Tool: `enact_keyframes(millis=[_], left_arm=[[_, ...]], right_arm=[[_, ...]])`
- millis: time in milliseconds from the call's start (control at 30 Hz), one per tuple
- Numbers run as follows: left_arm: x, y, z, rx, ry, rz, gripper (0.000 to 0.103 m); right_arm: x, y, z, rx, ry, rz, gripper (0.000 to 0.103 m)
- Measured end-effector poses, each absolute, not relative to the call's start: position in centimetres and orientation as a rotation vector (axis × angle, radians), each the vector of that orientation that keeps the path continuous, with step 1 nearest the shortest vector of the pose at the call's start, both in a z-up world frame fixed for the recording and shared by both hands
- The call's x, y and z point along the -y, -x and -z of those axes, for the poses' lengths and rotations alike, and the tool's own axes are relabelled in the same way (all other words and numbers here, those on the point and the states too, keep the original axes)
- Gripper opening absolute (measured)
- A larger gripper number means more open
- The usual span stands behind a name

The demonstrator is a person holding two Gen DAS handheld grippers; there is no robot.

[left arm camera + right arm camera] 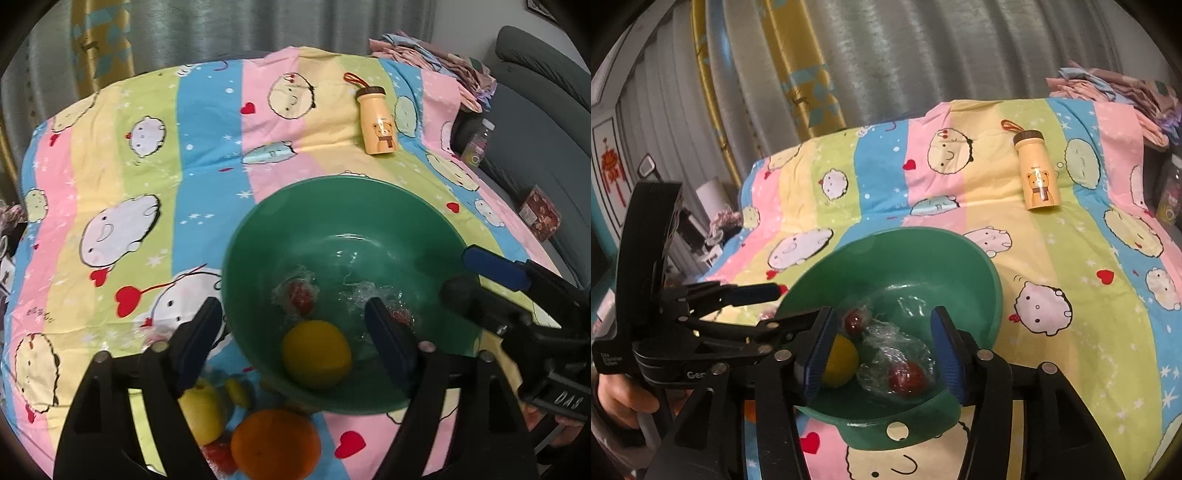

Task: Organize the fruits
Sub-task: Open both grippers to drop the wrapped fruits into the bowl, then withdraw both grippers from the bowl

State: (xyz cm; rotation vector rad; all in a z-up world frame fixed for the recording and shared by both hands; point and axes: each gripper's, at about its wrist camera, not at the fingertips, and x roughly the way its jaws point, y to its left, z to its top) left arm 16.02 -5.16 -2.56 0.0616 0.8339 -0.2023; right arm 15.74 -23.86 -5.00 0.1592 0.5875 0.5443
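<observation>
A green bowl (343,229) sits on a counter covered by a striped cartoon-print cloth (147,147). Inside the bowl lie a yellow fruit (317,354) and two red fruits in clear plastic wrap (894,365). The left gripper (295,332) hovers over the bowl's near-left rim with its fingers (388,343) spread wide; one finger is inside the bowl and the other outside, and nothing is pressed between them (the yellow fruit lies below the gap, untouched). The right gripper (882,350) reaches over the bowl's near edge, fingers (945,350) parted around the wrapped red fruit without pressing on it; whether the left finger touches the yellow fruit cannot be told. Outside the bowl, just beside its near-left wall, rest an orange (275,443), a pale yellow-green fruit (203,410) and some smaller pieces, partly hidden by the left gripper. A yellow bear-print bottle (376,122) lies on the cloth well beyond the bowl.
</observation>
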Motion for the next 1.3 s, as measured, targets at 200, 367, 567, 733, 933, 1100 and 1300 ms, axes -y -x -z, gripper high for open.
enact_keyframes(millis=[200, 367, 567, 733, 933, 1100, 1300], left_arm=[[3.8, -13.7, 2.2, -0.833, -0.063, 0.176, 0.091], [2.4, -11.7, 2.1, -0.832, -0.04, 0.138, 0.102], [0.9, -9.5, 2.6, -0.861, -0.022, 0.11, 0.102], [-0.7, -7.4, 2.4, -0.858, 0.033, 0.1, 0.102], [-3.7, -4.9, 1.6, -0.846, 0.146, 0.071, 0.103], [-6.2, -3.0, 1.6, -0.847, 0.245, 0.044, 0.103], [-8.4, -0.8, 2.2, -0.85, 0.36, 0.077, 0.103]], right_arm=[[24.7, -14.6, 5.0, -0.602, -0.185, -0.54, 0.062], [25.0, -13.1, 4.7, -0.586, -0.219, -0.554, 0.069], [25.8, -10.8, 5.2, -0.567, -0.295, -0.571, 0.072], [26.0, -9.3, 5.8, -0.615, -0.285, -0.579, 0.073], [25.6, -7.6, 5.6, -0.644, -0.247, -0.6, 0.073], [23.9, -6.0, 5.1, -0.666, -0.183, -0.645, 0.073], [21.3, -4.3, 5.1, -0.685, -0.121, -0.71, 0.08]])
